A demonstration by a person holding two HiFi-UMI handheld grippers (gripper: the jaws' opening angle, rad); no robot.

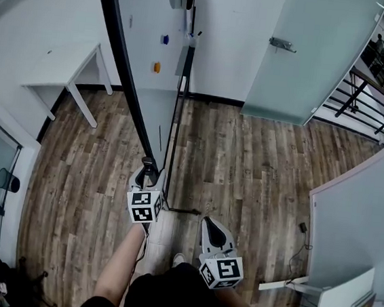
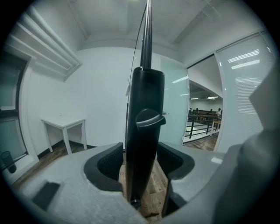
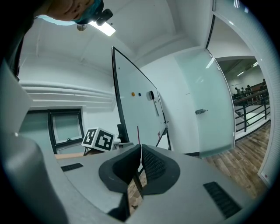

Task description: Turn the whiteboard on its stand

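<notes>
The whiteboard (image 1: pixel 144 56) hangs tilted on its stand (image 1: pixel 178 114), with a black frame (image 1: pixel 127 88) along its edge. My left gripper (image 1: pixel 149 172) is shut on the lower end of that frame. In the left gripper view the black frame (image 2: pixel 144 131) with its locking knob (image 2: pixel 150 119) fills the gap between the left gripper's (image 2: pixel 141 162) jaws. My right gripper (image 1: pixel 213 225) hangs lower right, apart from the board, shut on nothing. In the right gripper view the whiteboard (image 3: pixel 135 100) stands ahead of the right gripper (image 3: pixel 140 159).
A white table (image 1: pixel 58 67) stands by the left wall and a black bin (image 1: pixel 8 180) sits lower left. A frosted glass door (image 1: pixel 312 53) and a railing (image 1: pixel 361 99) lie to the right. Another white panel (image 1: pixel 363 215) leans near right, with a cable (image 1: pixel 303 229) on the wooden floor.
</notes>
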